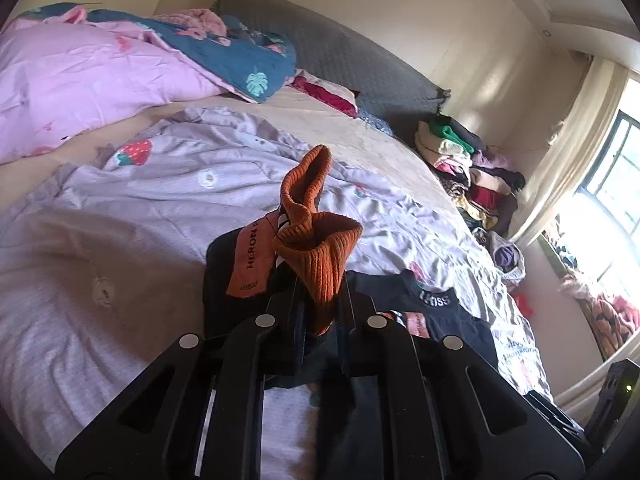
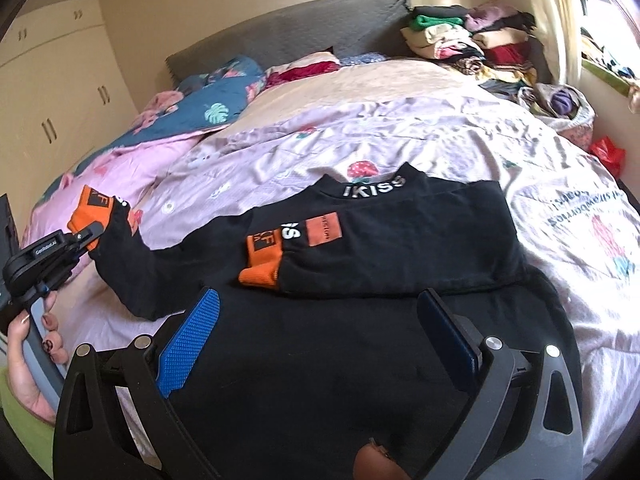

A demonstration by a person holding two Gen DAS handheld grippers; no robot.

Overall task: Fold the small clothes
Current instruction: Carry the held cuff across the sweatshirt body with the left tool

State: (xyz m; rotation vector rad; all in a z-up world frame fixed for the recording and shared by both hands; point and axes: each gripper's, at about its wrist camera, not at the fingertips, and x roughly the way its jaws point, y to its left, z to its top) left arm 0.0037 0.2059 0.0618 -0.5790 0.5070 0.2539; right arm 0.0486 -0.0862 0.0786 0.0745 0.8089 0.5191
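Observation:
A black sweater [image 2: 400, 248] with orange cuffs and "IKISS" on its collar lies spread on the bed. One sleeve is folded across the chest, its orange cuff [image 2: 262, 272] resting on the body. My left gripper [image 1: 320, 312] is shut on the other sleeve's orange ribbed cuff [image 1: 316, 256], which stands up out of the jaws. In the right wrist view this gripper [image 2: 86, 236] holds that sleeve lifted off the bed at the left. My right gripper [image 2: 320, 320] hovers open over the sweater's lower half, with nothing pinched between its blue pads [image 2: 192, 340].
A lilac strawberry-print sheet [image 2: 400, 140] covers the bed. A pink duvet [image 1: 80, 80] and a blue quilt [image 1: 240, 56] are bunched near the grey headboard [image 2: 280, 28]. Stacked folded clothes [image 2: 472, 40] sit at the far right corner by the window. A hand [image 2: 28, 364] holds the left gripper.

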